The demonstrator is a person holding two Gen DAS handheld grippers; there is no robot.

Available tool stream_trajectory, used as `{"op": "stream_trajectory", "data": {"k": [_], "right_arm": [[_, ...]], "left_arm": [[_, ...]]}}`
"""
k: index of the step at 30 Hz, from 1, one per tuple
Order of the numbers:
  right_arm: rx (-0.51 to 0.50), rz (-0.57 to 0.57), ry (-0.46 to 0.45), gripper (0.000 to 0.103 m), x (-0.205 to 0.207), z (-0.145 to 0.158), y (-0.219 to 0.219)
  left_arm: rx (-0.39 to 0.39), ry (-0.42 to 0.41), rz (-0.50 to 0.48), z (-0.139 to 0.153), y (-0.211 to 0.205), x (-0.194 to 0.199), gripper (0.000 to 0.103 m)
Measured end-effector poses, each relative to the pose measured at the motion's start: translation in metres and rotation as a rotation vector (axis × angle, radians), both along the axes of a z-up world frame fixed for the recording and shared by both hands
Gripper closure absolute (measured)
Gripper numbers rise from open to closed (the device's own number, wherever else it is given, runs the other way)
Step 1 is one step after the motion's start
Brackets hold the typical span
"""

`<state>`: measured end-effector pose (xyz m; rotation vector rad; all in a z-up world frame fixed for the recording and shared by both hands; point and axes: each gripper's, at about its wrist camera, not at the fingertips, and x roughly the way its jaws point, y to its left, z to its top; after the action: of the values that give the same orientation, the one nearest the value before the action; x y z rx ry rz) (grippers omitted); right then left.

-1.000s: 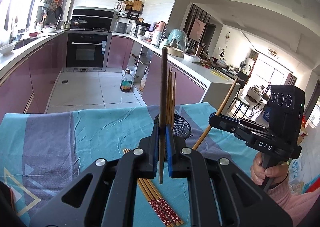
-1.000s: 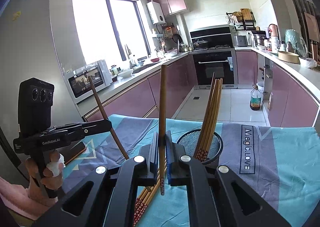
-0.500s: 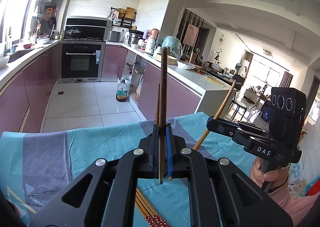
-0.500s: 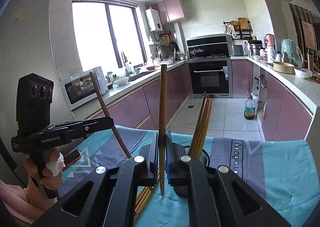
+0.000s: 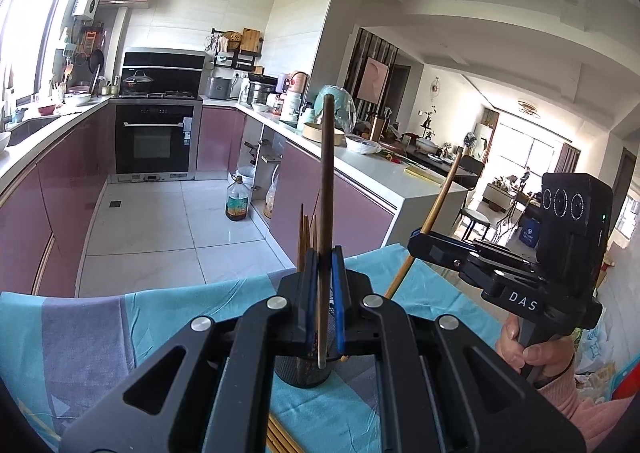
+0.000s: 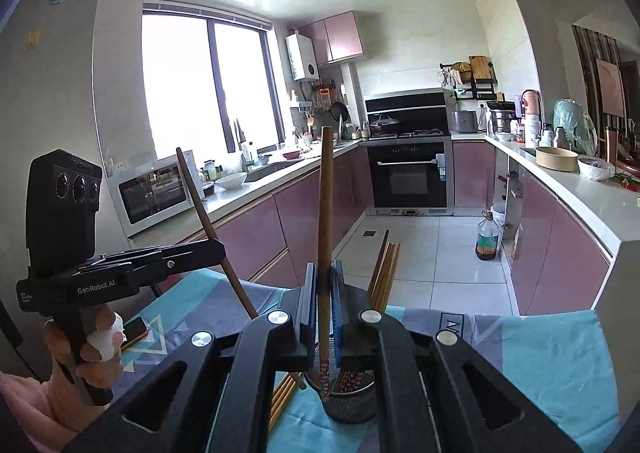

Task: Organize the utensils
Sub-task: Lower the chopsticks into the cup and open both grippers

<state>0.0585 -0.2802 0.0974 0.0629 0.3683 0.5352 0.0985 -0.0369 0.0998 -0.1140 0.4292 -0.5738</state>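
Both grippers, left gripper [image 5: 323,289] and right gripper [image 6: 323,293], each clamp one upright chopstick [image 5: 327,181]

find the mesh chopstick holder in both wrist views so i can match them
Left wrist: mesh holder bottom centre, mostly hidden behind the left gripper.
Right wrist: mesh holder bottom centre, just right of the right gripper.
Shared landmark: black oven.

both tongs [image 5: 323,293] [image 6: 323,293] raised, mesh holder [image 6: 352,401] now beneath them, chopstick tips above it
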Motion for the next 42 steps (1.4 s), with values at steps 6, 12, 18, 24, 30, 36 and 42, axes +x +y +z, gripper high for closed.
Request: {"op": "stream_trajectory", "data": {"k": [6, 12, 18, 24, 30, 36, 42], "right_arm": [[0.009, -0.013, -0.003, 0.098, 0.007, 0.002, -0.004], [-0.005, -0.026, -0.010, 0.098, 0.014, 0.002, 0.000], [-0.031, -0.033, 0.053, 0.098, 0.030, -0.011, 0.004], [-0.075, -0.027, 0.130, 0.098, 0.042, -0.027, 0.010], [-0.106, -0.023, 0.219, 0.097, 0.056, -0.043, 0.016], [-0.127, -0.033, 0.277, 0.097, 0.069, -0.056, 0.020], [-0.107, -0.052, 0.294, 0.096, 0.080, -0.061, 0.018]], "left_arm": [[0.011, -0.013, 0.014, 0.005, -0.002, 0.003, 0.096], [0.043, -0.002, 0.030, 0.000, -0.007, 0.006, 0.096], [0.100, 0.033, 0.029, -0.008, -0.017, 0.011, 0.096], [0.162, 0.087, 0.005, -0.025, -0.024, 0.014, 0.096], [0.220, 0.137, -0.027, -0.038, -0.030, 0.023, 0.096], [0.238, 0.178, -0.035, -0.044, -0.032, 0.042, 0.096], [0.233, 0.190, -0.018, -0.045, -0.030, 0.056, 0.095]]}}
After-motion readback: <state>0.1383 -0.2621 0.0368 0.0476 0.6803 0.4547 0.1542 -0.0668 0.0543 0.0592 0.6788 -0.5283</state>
